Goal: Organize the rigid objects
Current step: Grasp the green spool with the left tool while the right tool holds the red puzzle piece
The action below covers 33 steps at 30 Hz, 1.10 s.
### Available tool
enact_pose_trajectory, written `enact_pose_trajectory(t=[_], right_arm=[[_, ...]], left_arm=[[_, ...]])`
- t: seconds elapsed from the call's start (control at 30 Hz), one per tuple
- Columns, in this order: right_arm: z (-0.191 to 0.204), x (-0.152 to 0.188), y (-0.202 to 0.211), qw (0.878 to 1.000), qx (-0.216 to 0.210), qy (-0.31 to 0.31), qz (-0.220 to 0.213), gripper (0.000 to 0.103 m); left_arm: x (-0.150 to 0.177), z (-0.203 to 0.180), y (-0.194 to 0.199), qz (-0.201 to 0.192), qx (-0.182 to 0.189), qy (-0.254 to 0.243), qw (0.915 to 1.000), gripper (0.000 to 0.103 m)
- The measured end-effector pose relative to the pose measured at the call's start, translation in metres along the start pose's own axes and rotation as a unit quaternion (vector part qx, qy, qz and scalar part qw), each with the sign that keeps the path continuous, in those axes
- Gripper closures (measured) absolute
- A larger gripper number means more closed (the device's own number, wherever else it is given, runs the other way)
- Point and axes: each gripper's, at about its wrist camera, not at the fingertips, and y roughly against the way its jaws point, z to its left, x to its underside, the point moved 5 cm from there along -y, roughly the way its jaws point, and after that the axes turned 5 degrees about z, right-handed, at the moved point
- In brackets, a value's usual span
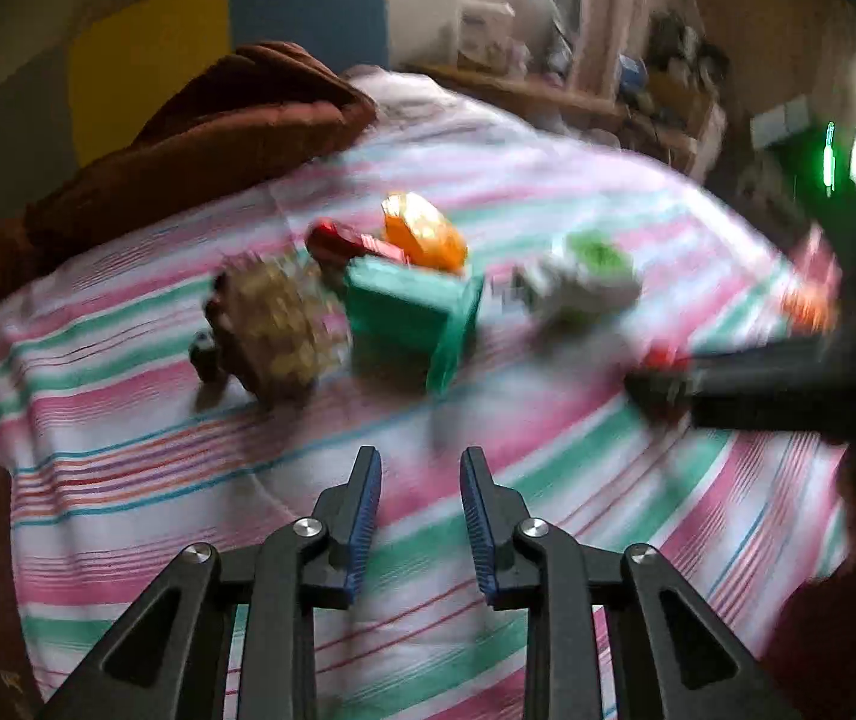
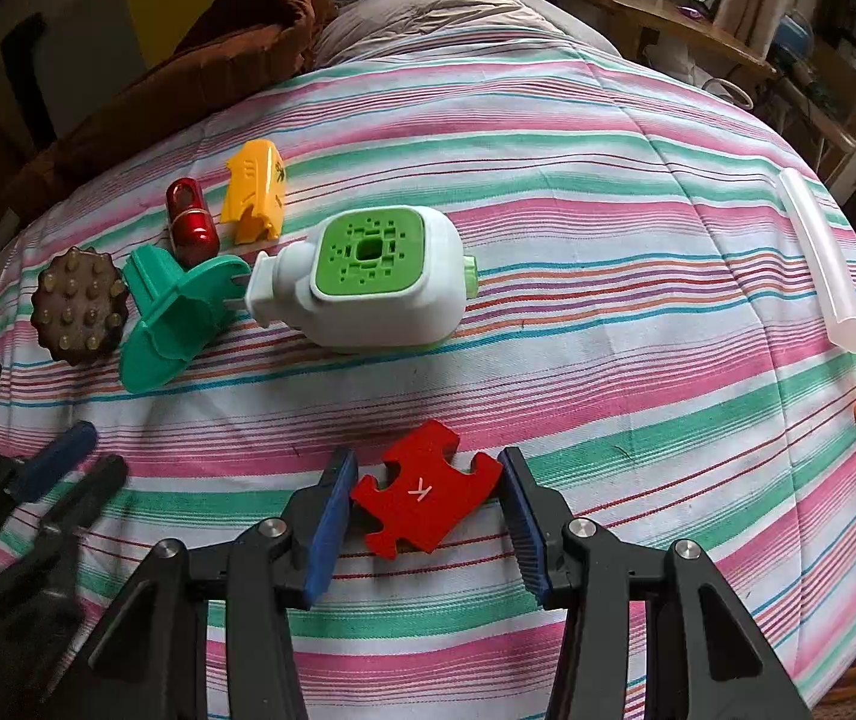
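Right wrist: my right tongs (image 2: 425, 507) clamp red puzzle piece (image 2: 425, 492), near white-green dispenser (image 2: 368, 276), for sorting; left tongs (image 1: 420, 480) closed, empty.

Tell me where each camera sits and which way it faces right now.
Left wrist: on the left gripper, angled down over the striped bedspread; its jaws are nearly shut and empty, and the right gripper crosses at right.
Right wrist: on the right gripper, tilted steeply down; its fingers bracket the red puzzle piece.
Shared: the green holder.
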Motion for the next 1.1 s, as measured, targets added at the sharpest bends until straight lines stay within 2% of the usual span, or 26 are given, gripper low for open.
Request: enact_pose_trajectory(t=[0.13,0.2,0.27,0.37,0.43,0.47,0.5,0.7,0.77,0.83,0.93,1.1], right_arm=[[0.000,-0.001,0.000,1.000,-0.001,-0.001,0.000,0.054],[0.000,0.000,0.000,1.000,-0.001,-0.001,0.000,0.054],[0.000,0.000,0.000,1.000,-0.001,-0.001,0.000,0.054],[-0.001,-0.001,-0.001,1.000,-0.001,-0.001,-0.001,0.054],[-0.001,-0.001,0.000,1.000,-0.002,-0.001,-0.001,0.054],[-0.001,-0.001,0.000,1.000,-0.003,-0.002,-0.001,0.054],[-0.001,-0.001,0.000,1.000,-0.005,-0.003,-0.001,0.054],[-0.001,0.002,0.002,1.000,-0.008,-0.006,-0.001,0.054],[-0.001,0.003,0.003,1.000,-0.008,-0.006,-0.001,0.054],[-0.002,0.001,0.001,1.000,-0.007,-0.005,-0.001,0.054],[-0.004,0.001,0.002,1.000,-0.005,-0.003,-0.001,0.054],[-0.004,0.000,0.002,1.000,-0.006,-0.003,-0.001,0.054]], left_arm=[[-0.038,0.004,0.007,-0.027,-0.012,0.055,0.9980,0.073],[-0.058,0.002,0.008,-0.039,-0.024,0.064,0.9969,0.071],[-0.079,-0.006,0.004,-0.044,-0.045,0.048,0.9969,0.065],[-0.091,-0.009,-0.016,-0.015,-0.109,0.020,0.9937,0.065],[-0.085,-0.006,-0.034,0.019,-0.127,0.009,0.9916,0.065],[-0.080,-0.004,-0.038,0.026,-0.123,0.006,0.9920,0.065],[-0.073,-0.005,-0.033,0.000,-0.111,0.001,0.9938,0.065],[-0.030,-0.022,-0.006,-0.051,-0.096,-0.075,0.9913,0.066],[-0.014,-0.027,0.001,-0.056,-0.082,-0.090,0.9910,0.066],[-0.002,-0.029,0.001,-0.044,-0.075,-0.096,0.9916,0.066],[0.012,-0.026,0.004,-0.031,-0.052,-0.079,0.9950,0.065],[0.022,-0.016,0.024,-0.052,-0.009,-0.033,0.9981,0.065]])
